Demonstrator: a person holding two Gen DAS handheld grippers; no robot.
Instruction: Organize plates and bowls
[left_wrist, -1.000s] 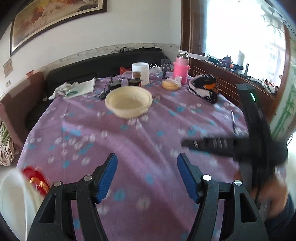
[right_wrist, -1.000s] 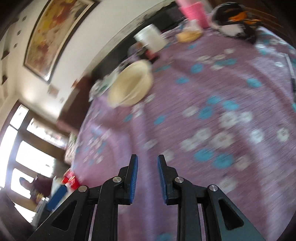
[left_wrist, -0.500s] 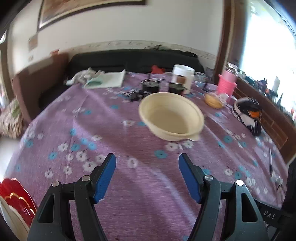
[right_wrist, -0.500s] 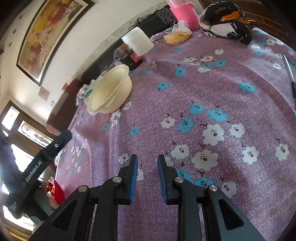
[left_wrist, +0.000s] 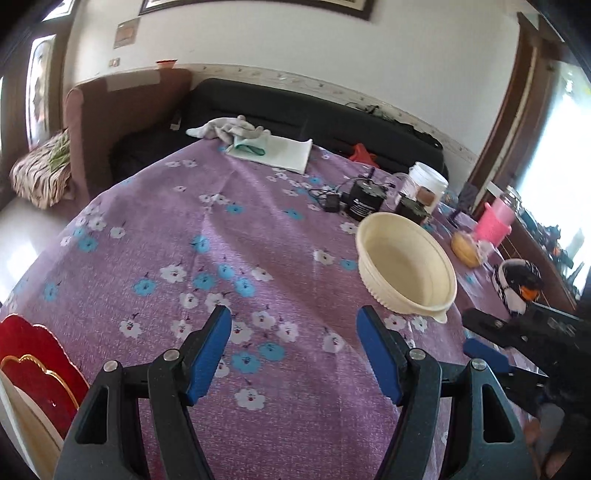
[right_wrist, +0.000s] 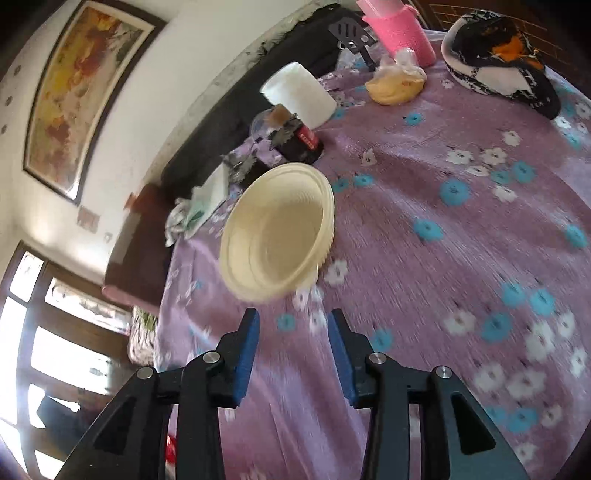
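Note:
A cream bowl (left_wrist: 406, 267) sits upright on the purple flowered tablecloth (left_wrist: 221, 258), right of centre; it also shows in the right wrist view (right_wrist: 277, 236). My left gripper (left_wrist: 293, 350) is open and empty, hanging above the cloth to the left of the bowl. My right gripper (right_wrist: 293, 339) is open and empty, just short of the bowl's near rim; it shows in the left wrist view (left_wrist: 509, 339) at the right edge. A red plate with gold trim (left_wrist: 33, 365) stands at the lower left, over a white plate (left_wrist: 22, 424).
Behind the bowl stand a white jar (right_wrist: 299, 94), dark round devices (left_wrist: 364, 201), a pink cup (right_wrist: 397, 31), a bagged bun (right_wrist: 395, 86) and a black-and-white helmet (right_wrist: 498, 66). A cloth and paper (left_wrist: 273, 151) lie at the far edge. A dark sofa (left_wrist: 295, 110) runs behind.
My right gripper has opened from nearly shut and moved close to the bowl. My left gripper has swung left, so the bowl sits further right in its view.

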